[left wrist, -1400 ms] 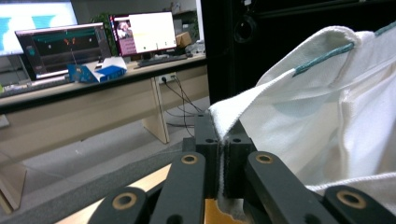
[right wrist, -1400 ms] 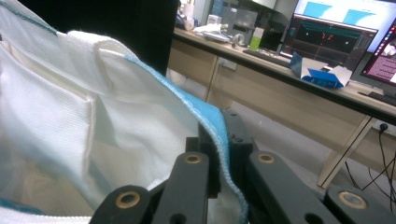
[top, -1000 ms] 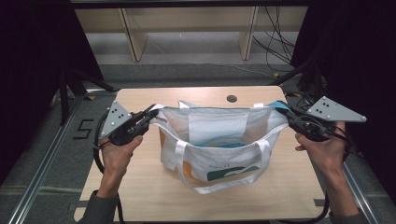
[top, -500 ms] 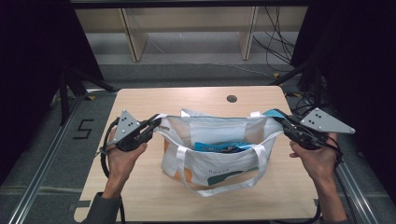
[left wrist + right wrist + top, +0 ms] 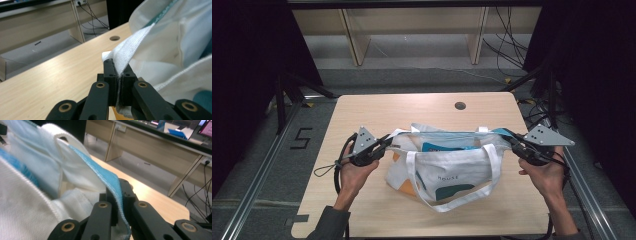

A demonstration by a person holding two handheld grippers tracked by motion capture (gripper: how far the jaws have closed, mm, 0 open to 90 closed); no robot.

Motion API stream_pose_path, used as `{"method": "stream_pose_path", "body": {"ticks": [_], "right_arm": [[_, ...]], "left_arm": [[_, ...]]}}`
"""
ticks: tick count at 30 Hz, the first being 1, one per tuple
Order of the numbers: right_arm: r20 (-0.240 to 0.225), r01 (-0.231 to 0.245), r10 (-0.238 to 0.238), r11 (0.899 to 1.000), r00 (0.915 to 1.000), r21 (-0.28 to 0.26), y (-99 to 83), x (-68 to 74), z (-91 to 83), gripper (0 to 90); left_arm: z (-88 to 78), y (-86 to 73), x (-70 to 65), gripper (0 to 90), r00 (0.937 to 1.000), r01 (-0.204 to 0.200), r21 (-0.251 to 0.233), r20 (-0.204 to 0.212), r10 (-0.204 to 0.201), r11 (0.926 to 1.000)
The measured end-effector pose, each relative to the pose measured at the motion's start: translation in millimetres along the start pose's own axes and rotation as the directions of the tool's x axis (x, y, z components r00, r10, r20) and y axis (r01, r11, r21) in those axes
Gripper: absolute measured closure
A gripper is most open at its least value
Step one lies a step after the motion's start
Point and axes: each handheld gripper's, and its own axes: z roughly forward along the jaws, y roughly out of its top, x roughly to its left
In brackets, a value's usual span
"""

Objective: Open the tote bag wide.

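Pale wood makes up the table (image 5: 362,115), with dark curtains on both sides and low shelving behind it. On the near half of the table sits a white cloth bag (image 5: 447,167), stretched out sideways between two hands. The left gripper (image 5: 384,144) has its jaws pinched tight on the bag's white edge (image 5: 130,50). The right gripper (image 5: 508,138) is clamped the same way on the opposite end, where a blue trim (image 5: 107,178) runs between its jaws. One handle loop (image 5: 437,197) droops toward the near table edge.
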Motion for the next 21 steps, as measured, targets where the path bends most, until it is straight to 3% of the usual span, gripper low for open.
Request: {"method": "stream_pose_path", "body": {"ticks": [3, 7, 10, 12, 15, 18, 21], "right_arm": [[0.001, 0.001, -0.001, 1.000, 1.0000, 0.023, -4.6, 1.0, 3.8, 88.4], [-0.005, 0.045, -0.045, 0.997, 0.9990, 0.065, -7.9, 4.7, 9.2, 88.4], [-0.014, 0.069, -0.067, 0.989, 0.9976, 0.134, -18.5, 3.4, 16.3, 88.4], [-0.033, 0.055, -0.050, 0.986, 0.9982, 0.160, -29.0, 3.4, 23.0, 88.4], [-0.053, 0.027, -0.017, 0.983, 0.9984, 0.183, -41.2, 4.0, 32.9, 88.4], [-0.053, 0.009, 0.002, 0.981, 0.9986, 0.195, -42.7, 4.6, 32.3, 88.3], [-0.058, 0.015, -0.005, 0.984, 0.9983, 0.180, -43.4, 3.2, 33.6, 88.3]], "left_arm": [[5.8, -5.8, -1.6, 85.8, 0.9998, -0.008, 0.035, 0.017, 0.007, 0.9993], [15.4, -16.1, -5.5, 85.7, 0.9988, -0.035, 0.090, 0.038, 0.031, 0.9953], [26.3, -30.8, -8.5, 85.6, 0.9971, -0.068, 0.167, 0.043, 0.062, 0.9835], [33.3, -40.5, -9.7, 85.5, 0.9960, -0.073, 0.204, 0.064, 0.061, 0.9762], [39.0, -47.2, -11.6, 85.6, 0.9965, -0.056, 0.220, 0.073, 0.041, 0.9739], [38.4, -46.5, -11.1, 85.5, 0.9964, -0.061, 0.224, 0.072, 0.046, 0.9727], [38.6, -47.2, -11.1, 85.4, 0.9964, -0.060, 0.217, 0.071, 0.046, 0.9744]]}}
